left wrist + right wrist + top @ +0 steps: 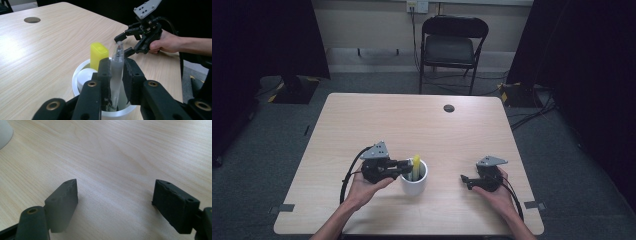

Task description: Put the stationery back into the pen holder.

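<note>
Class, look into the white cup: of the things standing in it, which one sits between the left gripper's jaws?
The clear pen. It stands between the left gripper's black jaws, while the yellow highlighter and the white item stand in the white cup beside it, outside the jaws.

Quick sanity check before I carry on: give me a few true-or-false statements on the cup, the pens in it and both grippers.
1. The left gripper has its jaws around a clear pen standing in the white cup. True.
2. The right gripper holds the yellow highlighter. False: its jaws stand open over the bare table, and the highlighter is in the cup.
3. The cup lies tipped on its side. False: it stands upright, its opening facing up.
4. The right gripper is apart from the cup, off to its right in the high view. True.
5. A round hole is set in the table's far side. True.
</note>
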Demonstrator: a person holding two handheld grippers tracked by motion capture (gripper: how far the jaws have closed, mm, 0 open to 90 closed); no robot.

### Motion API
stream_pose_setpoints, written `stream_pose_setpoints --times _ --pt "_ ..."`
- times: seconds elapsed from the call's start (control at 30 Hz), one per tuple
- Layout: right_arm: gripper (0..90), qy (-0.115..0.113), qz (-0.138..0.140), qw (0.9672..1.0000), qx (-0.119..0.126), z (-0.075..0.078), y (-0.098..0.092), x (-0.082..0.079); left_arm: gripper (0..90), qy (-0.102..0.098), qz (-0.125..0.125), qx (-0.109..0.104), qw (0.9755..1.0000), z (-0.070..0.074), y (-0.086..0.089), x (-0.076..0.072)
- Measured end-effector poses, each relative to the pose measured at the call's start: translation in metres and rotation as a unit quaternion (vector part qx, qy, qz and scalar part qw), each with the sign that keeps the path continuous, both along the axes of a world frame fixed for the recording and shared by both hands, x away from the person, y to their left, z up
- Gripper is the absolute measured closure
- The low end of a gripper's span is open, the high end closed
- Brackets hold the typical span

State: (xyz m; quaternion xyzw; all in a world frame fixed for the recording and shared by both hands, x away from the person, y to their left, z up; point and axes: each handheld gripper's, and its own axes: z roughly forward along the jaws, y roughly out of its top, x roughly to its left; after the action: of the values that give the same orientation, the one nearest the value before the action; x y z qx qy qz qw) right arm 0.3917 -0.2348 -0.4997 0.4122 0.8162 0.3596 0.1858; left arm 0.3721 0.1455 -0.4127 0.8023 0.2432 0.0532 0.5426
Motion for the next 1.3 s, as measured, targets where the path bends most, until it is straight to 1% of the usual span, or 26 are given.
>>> stream_pose_setpoints --times 0.03,0.1,0.2,0.27,0.3,0.47,0.57,0.63,0.73,0.77,0.83,0.97,1.03,1.1,1.17,1.23,1.27,1.3 --pt "19.9 0.0 0.0 1.0 0.0 0.0 0.0 0.0 72.6 0.002 0.006 -0.006 1.0 0.0 0.001 0.001" --pt "19.9 0.0 0.0 1.0 0.0 0.0 0.0 0.0 69.8 0.002 0.005 -0.008 1.0 0.0 0.004 0.002" --pt "19.8 0.0 0.0 1.0 0.0 0.0 0.0 0.0 59.6 0.0 0.01 -0.003 0.9999 0.002 0.006 0.002" --pt "19.8 0.0 -0.001 1.0 0.0 0.0 0.0 0.0 56.7 0.004 0.009 -0.015 0.9998 0.003 0.008 0.003" --pt "19.8 0.0 -0.001 1.0 0.0 0.0 0.0 0.0 54.8 0.0 0.014 -0.009 0.9999 0.004 0.01 0.003" --pt "19.8 0.0 -0.001 1.0 0.0 0.0 0.0 0.0 42.3 -0.001 0.031 -0.004 0.9995 0.005 0.016 0.005" --pt "19.8 0.0 -0.001 1.0 0.0 0.0 0.0 0.0 35.1 -0.002 0.044 0.012 0.999 0.007 0.021 0.005" --pt "19.8 0.0 -0.001 1.0 0.0 0.0 0.0 0.0 32.7 -0.001 0.054 0.014 0.9985 0.005 0.026 0.005" --pt "19.8 0.0 -0.001 1.0 0.0 0.0 0.0 0.0 27.1 0.005 0.068 0.031 0.9972 0.001 0.035 0.003" --pt "19.8 0.0 -0.001 1.0 0.0 0.0 0.0 0.0 26.0 0.004 0.073 0.035 0.9967 0.0 0.039 0.002" --pt "19.8 0.0 -0.001 1.0 0.0 0.0 0.0 0.0 24.5 0.006 0.08 0.031 0.9963 -0.001 0.048 0.002" --pt "19.8 0.0 -0.002 1.0 0.0 0.0 0.0 0.0 20.3 0.009 0.092 0.035 0.9951 0.0 0.063 0.0" --pt "19.8 0.0 -0.002 1.0 0.0 0.0 0.0 0.0 18.8 0.009 0.101 0.032 0.9944 0.002 0.071 -0.001" --pt "19.8 0.0 -0.002 1.0 0.0 0.0 0.0 0.0 16.9 0.008 0.108 0.033 0.9936 0.003 0.08 -0.003" --pt "19.8 0.0 -0.002 1.0 0.0 0.0 0.0 0.0 15.9 0.003 0.119 0.044 0.9919 0.003 0.088 -0.004" --pt "19.8 0.0 -0.002 1.0 0.0 0.0 0.0 0.0 15.8 0.004 0.127 0.041 0.9911 0.003 0.096 -0.004" --pt "19.8 0.0 -0.002 1.0 0.0 0.0 0.0 0.0 15.8 0.009 0.132 0.04 0.9904 0.003 0.1 -0.005" --pt "19.8 0.0 -0.002 1.0 0.0 0.0 0.0 0.0 15.8 0.009 0.136 0.043 0.9897 0.003 0.104 -0.005"
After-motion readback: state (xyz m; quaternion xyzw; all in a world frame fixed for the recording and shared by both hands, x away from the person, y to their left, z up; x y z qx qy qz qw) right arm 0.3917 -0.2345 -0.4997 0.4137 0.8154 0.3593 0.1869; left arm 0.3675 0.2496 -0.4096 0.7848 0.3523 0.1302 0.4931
